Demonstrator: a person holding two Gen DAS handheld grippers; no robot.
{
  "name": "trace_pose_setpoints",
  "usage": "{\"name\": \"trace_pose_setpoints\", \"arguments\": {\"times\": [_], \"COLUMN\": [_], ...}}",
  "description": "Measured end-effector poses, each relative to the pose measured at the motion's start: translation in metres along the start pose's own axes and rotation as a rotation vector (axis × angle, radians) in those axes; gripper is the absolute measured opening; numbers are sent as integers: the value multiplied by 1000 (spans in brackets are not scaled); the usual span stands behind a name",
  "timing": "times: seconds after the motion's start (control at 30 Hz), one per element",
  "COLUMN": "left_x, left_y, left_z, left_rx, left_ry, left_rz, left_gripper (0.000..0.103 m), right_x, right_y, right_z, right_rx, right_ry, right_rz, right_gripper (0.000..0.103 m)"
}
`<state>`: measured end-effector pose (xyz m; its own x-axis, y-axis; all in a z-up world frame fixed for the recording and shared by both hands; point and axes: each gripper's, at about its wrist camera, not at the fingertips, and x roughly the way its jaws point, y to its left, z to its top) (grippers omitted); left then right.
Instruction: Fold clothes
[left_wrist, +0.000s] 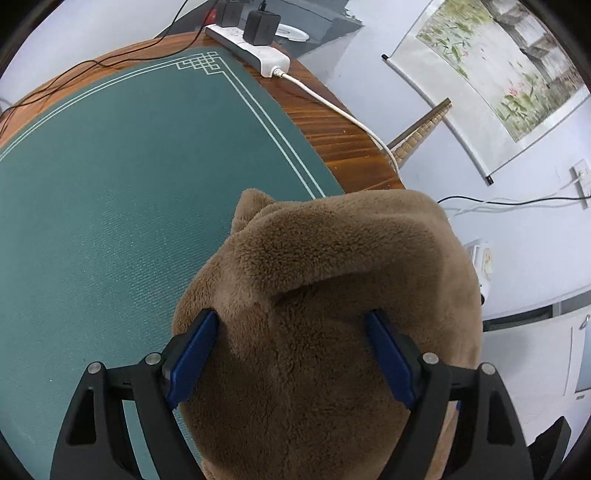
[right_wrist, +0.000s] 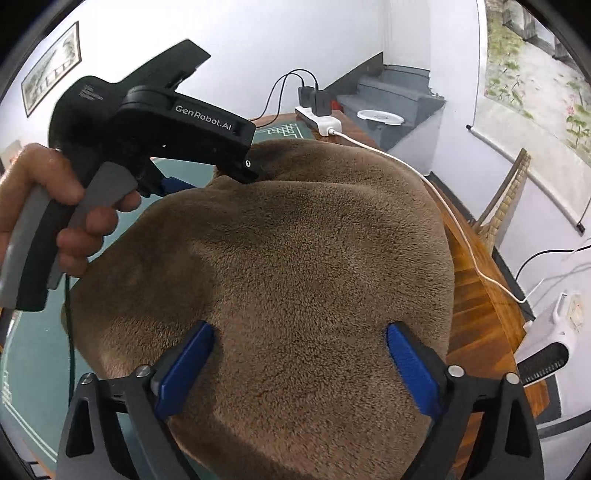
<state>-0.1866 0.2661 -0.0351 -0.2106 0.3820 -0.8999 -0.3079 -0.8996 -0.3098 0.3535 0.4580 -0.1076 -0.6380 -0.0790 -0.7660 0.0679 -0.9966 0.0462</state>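
A brown fleece garment (left_wrist: 332, 295) lies bunched on the green mat (left_wrist: 110, 184), and its right part hangs over the wooden table edge. My left gripper (left_wrist: 291, 314) stands open, its blue pads (left_wrist: 195, 350) wide apart with fleece bulging between them. In the right wrist view the same garment (right_wrist: 295, 240) fills the middle. My right gripper (right_wrist: 300, 326) is open just above it, pads spread and pressing on nothing. A hand (right_wrist: 44, 206) holds the left gripper's black body (right_wrist: 155, 122) at the garment's far edge, where its fingertips are hidden by fleece.
A white power strip (left_wrist: 251, 48) with black chargers sits at the table's far corner, and its white cable (left_wrist: 351, 118) runs along the wooden rim (left_wrist: 332, 129). A white heater (right_wrist: 554, 332) stands on the floor to the right. A scroll painting (left_wrist: 498, 74) hangs on the wall.
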Motion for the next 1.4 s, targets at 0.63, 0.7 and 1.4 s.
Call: {"name": "trace_pose_setpoints", "arguments": {"times": [0.63, 0.7, 1.4], "left_x": [-103, -112, -170], "left_y": [-23, -31, -102], "left_z": [-103, -123, -207], "left_rx": [8, 23, 77], "left_ry": [-235, -265, -410], "left_rz": [279, 332, 324], "left_gripper": [94, 94, 94], "right_x": [-73, -83, -163], "right_y": [-5, -3, 2], "right_z": [8, 3, -8], "right_rx": [171, 176, 140], "right_ry": [-18, -26, -164], "right_rz": [-45, -50, -68], "right_gripper": [102, 102, 102]}}
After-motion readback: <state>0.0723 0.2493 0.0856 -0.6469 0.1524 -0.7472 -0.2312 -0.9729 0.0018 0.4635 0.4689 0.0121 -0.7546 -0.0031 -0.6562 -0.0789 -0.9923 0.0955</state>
